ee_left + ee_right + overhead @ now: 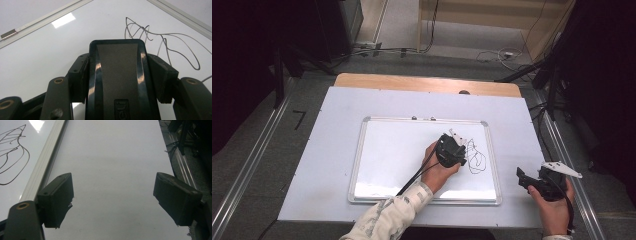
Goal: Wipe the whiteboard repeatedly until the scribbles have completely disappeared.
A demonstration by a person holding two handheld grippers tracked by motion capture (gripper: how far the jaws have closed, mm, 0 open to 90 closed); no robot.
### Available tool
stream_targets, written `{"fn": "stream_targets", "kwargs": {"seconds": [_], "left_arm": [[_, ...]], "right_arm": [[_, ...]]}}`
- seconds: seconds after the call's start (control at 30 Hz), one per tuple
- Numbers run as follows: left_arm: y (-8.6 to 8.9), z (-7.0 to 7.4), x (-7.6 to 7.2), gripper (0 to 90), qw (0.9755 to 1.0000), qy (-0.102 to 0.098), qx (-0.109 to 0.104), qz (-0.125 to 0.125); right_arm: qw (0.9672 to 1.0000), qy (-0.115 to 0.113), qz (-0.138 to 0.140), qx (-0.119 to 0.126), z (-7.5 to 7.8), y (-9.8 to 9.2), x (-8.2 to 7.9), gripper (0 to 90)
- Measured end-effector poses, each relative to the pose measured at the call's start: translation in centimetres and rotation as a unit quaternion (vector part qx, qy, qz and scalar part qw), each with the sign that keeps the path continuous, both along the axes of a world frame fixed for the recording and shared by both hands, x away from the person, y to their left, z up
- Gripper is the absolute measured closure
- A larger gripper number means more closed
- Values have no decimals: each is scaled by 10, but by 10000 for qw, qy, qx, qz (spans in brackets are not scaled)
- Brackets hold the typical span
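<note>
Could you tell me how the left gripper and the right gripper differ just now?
The left gripper is shut on a black eraser; the right gripper is open and holds nothing. The left gripper is over the whiteboard beside the scribble; the right gripper is off the whiteboard, over the table. Both have black jaws.

Silver-framed rectangular whiteboard (pixel 392 150) flat on white-covered wooden table (pixel 337 105), centred. Looping black marker scribble (pixel 476 157) on board's right part. Black felt-faced eraser block (pixel 117 75) on board, just left of scribble. Right gripper (pixel 532 181) right of board, near edge.
</note>
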State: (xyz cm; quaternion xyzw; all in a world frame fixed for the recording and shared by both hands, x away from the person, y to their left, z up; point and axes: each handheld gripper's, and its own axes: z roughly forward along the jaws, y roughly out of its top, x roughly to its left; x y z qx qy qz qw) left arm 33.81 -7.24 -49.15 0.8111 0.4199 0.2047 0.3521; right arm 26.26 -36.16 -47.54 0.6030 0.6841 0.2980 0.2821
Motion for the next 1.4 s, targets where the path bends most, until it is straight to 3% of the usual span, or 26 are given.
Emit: {"fn": "stream_targets", "kwargs": {"seconds": [1.4], "left_arm": [[-37, 0, -3, 411, 9996, -39, 73, -285]], "right_arm": [[10000, -7, -3, 1, 0, 1, 0, 154]]}}
